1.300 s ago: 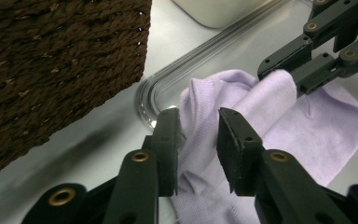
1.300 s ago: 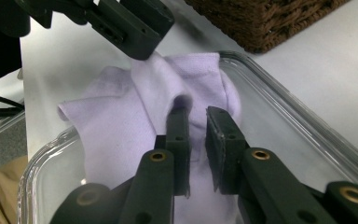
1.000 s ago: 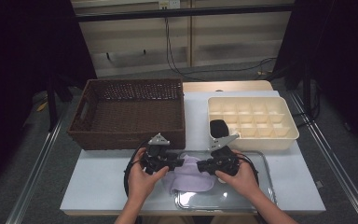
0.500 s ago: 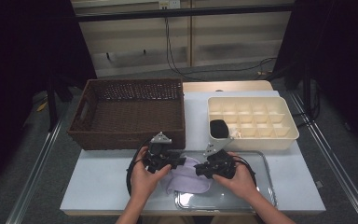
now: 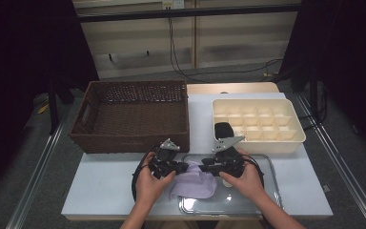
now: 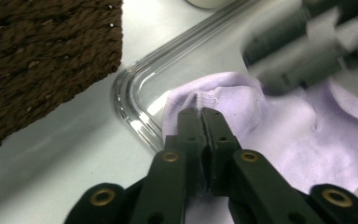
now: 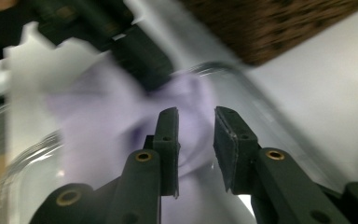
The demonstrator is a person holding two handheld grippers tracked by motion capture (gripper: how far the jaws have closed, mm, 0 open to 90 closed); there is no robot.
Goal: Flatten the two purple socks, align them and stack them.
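the lilac sock point(image 6: 279, 140) lies in the clear tray point(image 6: 135, 100), its hem pinched by the left gripper point(image 6: 203, 114). the right gripper point(image 7: 196, 122), its jaws just parted, grips nothing; the sock could be dragged lopsided out of the tray.

— What's being worked on?
— A pale lilac cloth point(image 5: 190, 182), soft knit, maybe a small sock, with a stitched seam at one end.
— How does it lie?
— Crumpled and partly flattened in the clear tray point(image 5: 267, 200), towards the tray's 9 o'clock edge, one corner spilling over the rim.
— Is it gripped?
— Its seamed edge point(image 6: 205, 99) is pinched, lifted slightly into a fold; the rest spreads flat towards 3 o'clock.
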